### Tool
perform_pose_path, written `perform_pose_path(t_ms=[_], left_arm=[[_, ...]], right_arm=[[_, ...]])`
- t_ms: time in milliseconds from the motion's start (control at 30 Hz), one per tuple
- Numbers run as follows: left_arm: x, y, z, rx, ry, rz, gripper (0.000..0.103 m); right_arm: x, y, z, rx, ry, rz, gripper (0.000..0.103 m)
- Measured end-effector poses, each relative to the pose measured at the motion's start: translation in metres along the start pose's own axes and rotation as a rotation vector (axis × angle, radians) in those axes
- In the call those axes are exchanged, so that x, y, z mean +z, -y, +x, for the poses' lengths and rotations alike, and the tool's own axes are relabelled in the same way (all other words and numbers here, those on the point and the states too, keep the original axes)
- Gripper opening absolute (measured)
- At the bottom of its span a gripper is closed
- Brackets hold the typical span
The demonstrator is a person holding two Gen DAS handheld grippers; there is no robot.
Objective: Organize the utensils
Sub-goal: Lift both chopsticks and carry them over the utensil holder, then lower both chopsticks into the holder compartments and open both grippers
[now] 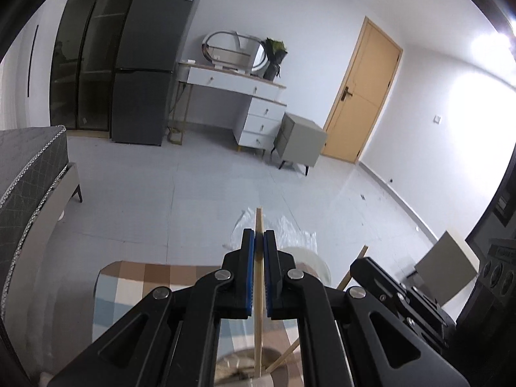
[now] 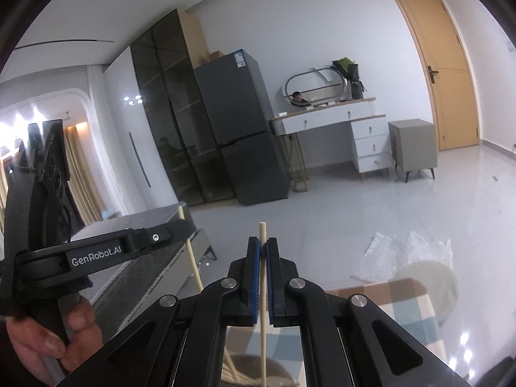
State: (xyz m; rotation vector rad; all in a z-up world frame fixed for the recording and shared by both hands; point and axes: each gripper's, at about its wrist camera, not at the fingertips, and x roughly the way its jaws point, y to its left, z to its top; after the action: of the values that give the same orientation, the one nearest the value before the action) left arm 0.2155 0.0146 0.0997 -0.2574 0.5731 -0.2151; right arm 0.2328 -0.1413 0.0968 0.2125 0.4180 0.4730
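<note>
Left wrist view: left gripper (image 1: 259,237) is clenched on a wooden chopstick (image 1: 258,277), pads pinching it partway down the shaft so a stub pokes out past the tips and the long end hangs down toward a round container (image 1: 240,366) at the frame bottom. Landmark is that container: it sits directly below both tools, on the checked tablecloth (image 1: 135,283).

Right wrist view: right gripper (image 2: 263,245) is likewise clamped on its own chopstick (image 2: 263,293), lower end reaching into the container, where more sticks (image 2: 230,369) lean. Looks like a mid-shaft pinch to keep each stick upright for a straight lift or drop. A hand (image 2: 42,335) holds the left tool just left of the container.
</note>
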Motion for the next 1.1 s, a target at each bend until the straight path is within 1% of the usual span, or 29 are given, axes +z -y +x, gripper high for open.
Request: perform_pose_path(t_ms=[67,200,267,400,567,633,833,967,1033,1067,1100], left_arm=[[-0.008,-0.006,0.009,-0.006,0.003,-0.007,0.001],[-0.020,-0.014,0.014,-0.024,0.018,-0.007,0.001],[-0.026,-0.018,0.015,-0.021,0.017,-0.009,0.001],[-0.026,-0.020,0.013,-0.041,0.013,-0.020,0.001],[-0.025,-0.019,0.009,-0.024,0.015,-0.013,0.001],[-0.021,-0.017,0.012,-0.023,0.018,-0.017,0.001],[-0.022,-0.018,0.005,-0.019,0.012,-0.002,0.001],[-0.025,-0.018,0.002,-0.036,-0.021,-0.002,0.001],[-0.030,-0.016,0.004,-0.078,-0.069,0.021,0.001],[-0.033,-0.014,0.006,-0.079,-0.092,0.042,0.001],[-0.037,-0.015,0.006,-0.083,-0.113,0.054,0.001]], right_arm=[[-0.004,0.001,0.003,-0.001,-0.007,-0.004,0.003],[-0.012,0.005,0.014,-0.004,-0.025,-0.015,0.003],[-0.017,0.005,0.015,-0.008,-0.030,-0.032,0.003],[-0.022,0.000,0.015,-0.017,-0.038,-0.074,0.003],[-0.030,-0.006,0.012,-0.022,-0.058,-0.111,0.003],[-0.032,-0.007,0.012,-0.021,-0.070,-0.120,0.003],[-0.042,-0.009,0.009,-0.021,-0.103,-0.116,0.003],[-0.050,-0.009,0.011,-0.022,-0.137,-0.128,0.003],[-0.056,-0.010,0.015,-0.042,-0.186,-0.145,0.004],[-0.058,-0.008,0.016,-0.045,-0.204,-0.143,0.007],[-0.060,-0.006,0.015,-0.043,-0.218,-0.135,0.007]])
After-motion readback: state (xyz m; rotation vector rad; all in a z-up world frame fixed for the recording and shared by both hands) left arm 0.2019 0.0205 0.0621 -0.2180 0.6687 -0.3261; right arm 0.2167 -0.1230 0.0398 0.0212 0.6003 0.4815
